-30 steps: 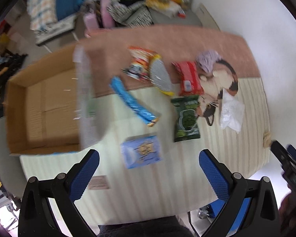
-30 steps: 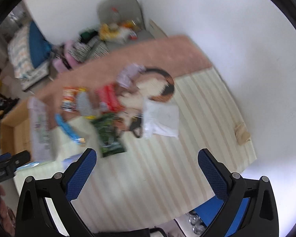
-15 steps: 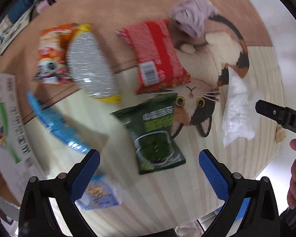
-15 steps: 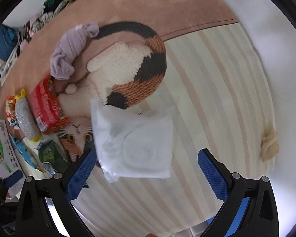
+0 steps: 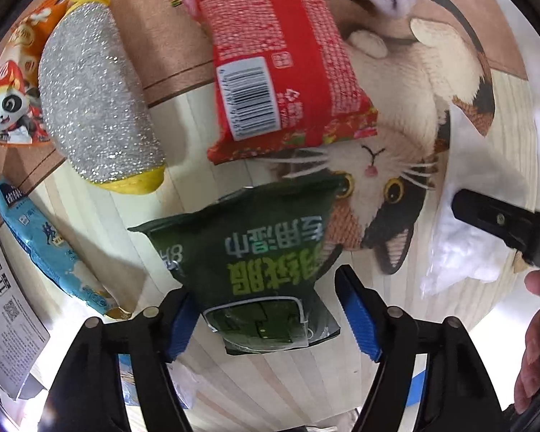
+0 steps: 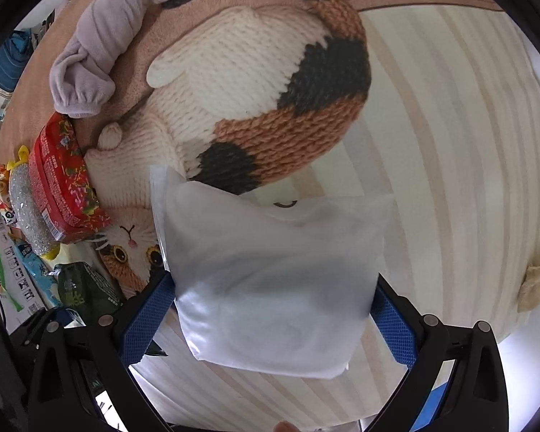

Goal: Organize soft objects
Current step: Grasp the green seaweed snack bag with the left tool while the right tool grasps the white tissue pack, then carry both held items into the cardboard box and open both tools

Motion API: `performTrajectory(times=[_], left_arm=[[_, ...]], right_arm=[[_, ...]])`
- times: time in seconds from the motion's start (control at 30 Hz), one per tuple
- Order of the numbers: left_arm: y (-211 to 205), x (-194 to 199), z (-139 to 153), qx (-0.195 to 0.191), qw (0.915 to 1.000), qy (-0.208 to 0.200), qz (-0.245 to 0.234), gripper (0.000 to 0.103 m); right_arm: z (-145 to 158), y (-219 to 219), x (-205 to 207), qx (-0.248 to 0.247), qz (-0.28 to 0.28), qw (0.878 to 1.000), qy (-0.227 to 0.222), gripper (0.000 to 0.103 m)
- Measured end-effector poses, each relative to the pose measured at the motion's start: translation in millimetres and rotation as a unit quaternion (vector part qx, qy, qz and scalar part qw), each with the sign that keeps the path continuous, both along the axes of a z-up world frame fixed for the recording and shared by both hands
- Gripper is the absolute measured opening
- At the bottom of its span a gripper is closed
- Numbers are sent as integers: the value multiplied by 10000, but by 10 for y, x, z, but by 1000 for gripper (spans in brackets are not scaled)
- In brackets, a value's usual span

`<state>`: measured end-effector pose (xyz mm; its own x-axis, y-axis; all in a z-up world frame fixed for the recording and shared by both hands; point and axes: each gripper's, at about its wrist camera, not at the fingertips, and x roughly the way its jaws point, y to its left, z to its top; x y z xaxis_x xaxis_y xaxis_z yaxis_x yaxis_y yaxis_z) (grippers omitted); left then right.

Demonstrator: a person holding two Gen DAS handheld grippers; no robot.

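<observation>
1. Our left gripper (image 5: 270, 315) hangs over a dark green wipes pack (image 5: 250, 252). Its blue pads stand apart on either side of the pack's lower end; we cannot tell whether they touch it.
2. Our right gripper (image 6: 270, 318) has its pads wide apart around a white translucent pouch (image 6: 273, 280). Contact with the pads is unclear.
3. Both items lie on a striped mat printed with a calico cat (image 6: 255, 82).
4. In the left view, a red packet (image 5: 280, 61) sits at 12 o'clock, a silver glitter pouch (image 5: 97, 97) at 10, and a blue packet (image 5: 43, 241) at 9.
5. A lilac cloth bundle (image 6: 100, 46) lies at 11 o'clock in the right view.
</observation>
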<state>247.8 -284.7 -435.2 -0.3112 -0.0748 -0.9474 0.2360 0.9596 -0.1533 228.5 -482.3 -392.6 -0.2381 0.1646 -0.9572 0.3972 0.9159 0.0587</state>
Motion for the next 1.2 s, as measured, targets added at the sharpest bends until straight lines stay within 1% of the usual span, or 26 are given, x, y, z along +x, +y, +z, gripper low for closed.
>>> performTrajectory(times=[0.07, 0.13, 0.23, 0.27, 0.3, 0.37, 0.47, 0.53, 0.63, 0.73, 0.83, 0.87, 0.9, 0.93, 0.97, 1.0, 1.03, 1.07, 1.13, 1.17, 1.2], left_arm=[[-6, -43, 0, 117, 9999, -81, -86, 60], [-26, -86, -2, 219, 9993, -210, -211, 42], [2, -127, 31, 190, 9993, -212, -248, 35], [-15, -148, 3, 218, 9991, -237, -262, 35], [39, -124, 133, 259, 9988, -296, -282, 34], [88, -169, 235, 228, 9984, -402, -319, 34], [222, -241, 481, 163, 9973, -626, -345, 34], [349, -280, 663, 78, 9965, -786, -288, 33], [601, -304, 976, -115, 9951, -977, -86, 33], [952, -222, 1179, -310, 9925, -1175, 148, 33], [1426, -249, 1489, -461, 9887, -1385, 341, 33], [1544, -215, 1637, -500, 9874, -1448, 396, 33], [1695, -202, 1839, -516, 9858, -1528, 457, 33], [1891, -174, 1971, -511, 9843, -1613, 503, 33], [2080, -146, 2104, -511, 9828, -1690, 545, 34], [2366, -125, 2240, -506, 9812, -1760, 606, 33], [2543, -38, 2411, -491, 9807, -1775, 653, 33], [2749, -2, 2461, -464, 9801, -1795, 713, 33], [3209, 79, 2577, -369, 9786, -1849, 824, 34], [3413, 112, 2597, -293, 9780, -1869, 875, 34], [3619, 153, 2592, -220, 9774, -1881, 942, 33]], right_arm=[[-136, -31, 32, 72, -71, 9999, 69, 103], [-189, 2, 2, 57, -76, 9999, 113, 103], [-260, 14, 0, -6, -131, 9999, 53, 102], [-256, 27, -30, -25, -146, 9999, 19, 99], [-232, 35, -28, -37, -156, 9999, -6, 97], [-183, 66, -78, -79, -152, 9998, -81, 89], [-118, 108, -150, -130, -156, 9996, -190, 82], [-53, 167, -204, -156, -124, 9994, -281, 80], [95, 293, -266, -8, -97, 9988, -482, 78], [307, 563, -329, 210, -39, 9968, -765, 78], [649, 953, -302, 503, 139, 9924, -1112, 78], [814, 1144, -194, 600, 251, 9901, -1247, 78], [927, 1274, -201, 674, 348, 9881, -1341, 78], [1037, 1432, -171, 750, 446, 9859, -1429, 78], [1177, 1641, -134, 844, 565, 9831, -1525, 78], [1293, 1906, -73, 952, 709, 9795, -1631, 78], [1390, 2125, -58, 1025, 816, 9766, -1707, 78], [1447, 2554, 29, 1123, 968, 9724, -1802, 78], [1579, 2944, 84, 1265, 1183, 9667, -1883, 78], [1625, 3315, 182, 1358, 1352, 9626, -1916, 78], [1603, 3558, 244, 1400, 1454, 9604, -1922, 78]])
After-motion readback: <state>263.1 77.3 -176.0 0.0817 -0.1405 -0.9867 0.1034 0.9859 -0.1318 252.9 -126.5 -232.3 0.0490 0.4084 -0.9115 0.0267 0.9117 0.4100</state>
